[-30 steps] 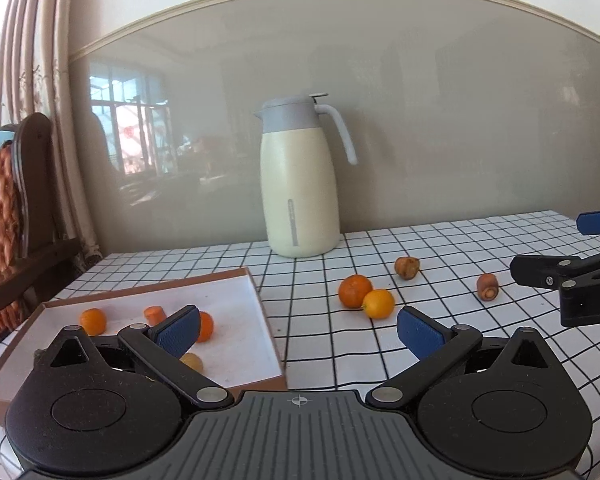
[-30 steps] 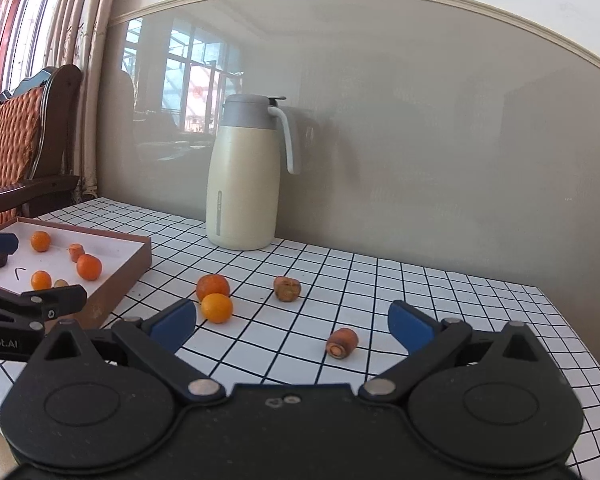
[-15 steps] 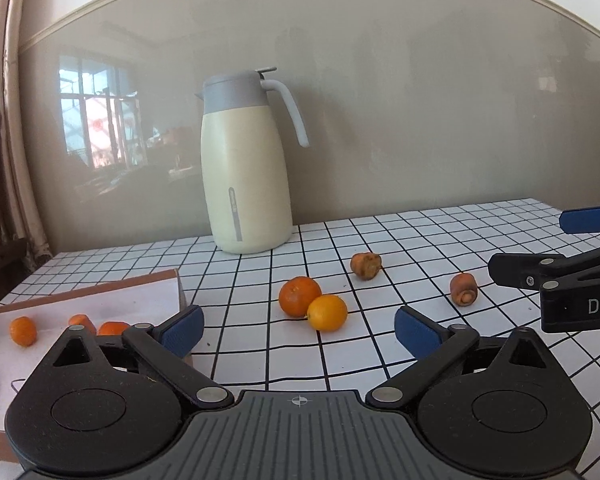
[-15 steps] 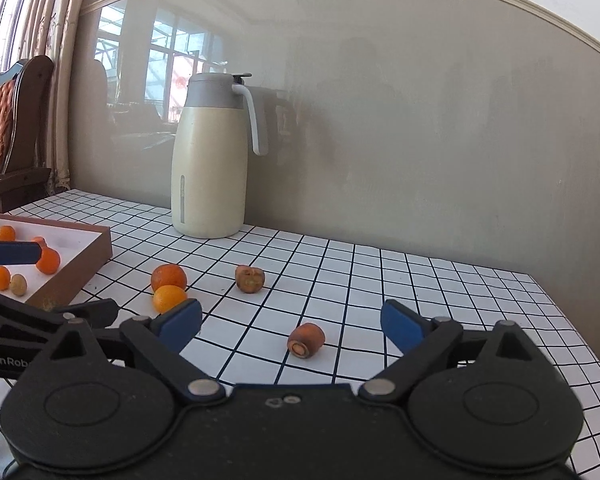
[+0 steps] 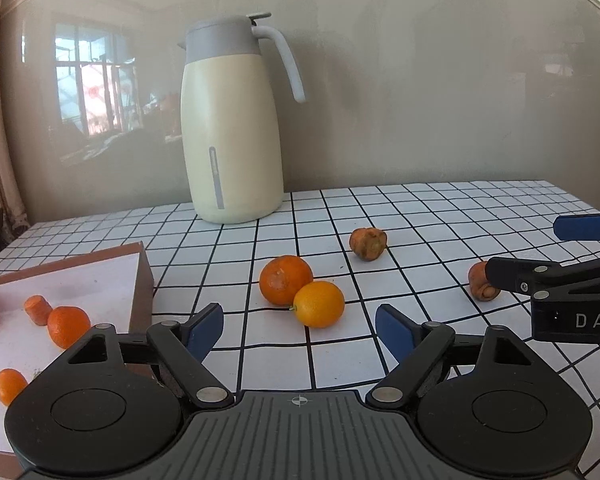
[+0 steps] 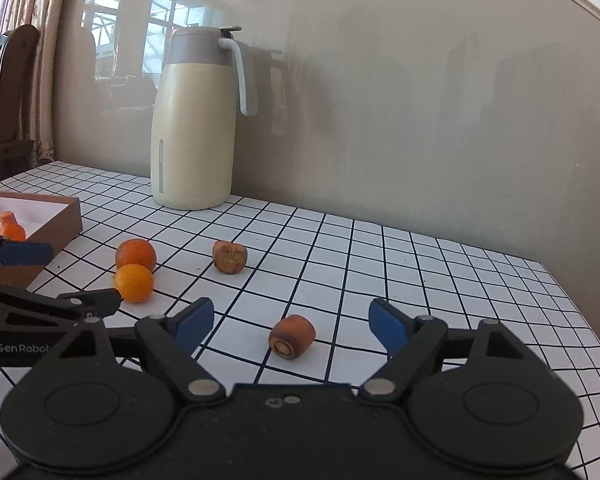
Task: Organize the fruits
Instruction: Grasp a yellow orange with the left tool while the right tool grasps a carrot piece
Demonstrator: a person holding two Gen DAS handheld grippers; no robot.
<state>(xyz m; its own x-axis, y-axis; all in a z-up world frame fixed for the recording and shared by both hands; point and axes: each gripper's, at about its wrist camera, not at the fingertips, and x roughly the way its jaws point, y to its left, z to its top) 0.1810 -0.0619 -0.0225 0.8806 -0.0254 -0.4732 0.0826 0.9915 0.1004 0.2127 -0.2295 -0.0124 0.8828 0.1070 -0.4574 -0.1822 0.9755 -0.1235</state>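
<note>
Both the left hand-held gripper point(image 5: 299, 326) and the right hand-held gripper point(image 6: 291, 322) are held wide apart and empty above the checked bench point(image 5: 420, 216). Two oranges point(image 5: 286, 280), touching, and two brown carrot stubs point(image 6: 292, 337) are seen loose on it. Four orange pieces are counted in the box point(image 5: 100, 280) at the left.

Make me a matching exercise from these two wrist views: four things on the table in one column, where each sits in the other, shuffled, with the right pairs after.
Things
1. yellow-orange citrus
2. carrot stub
3. thermos jug
4. cut carrot piece

Places
A. inside the white-lined box
B. at the back of the table, by the wall
C. in line between the open right gripper's blue pads
D. touching the darker orange, ahead of the open left gripper

Pairs: 1-D, 2-C, 3-B, 4-A
</note>
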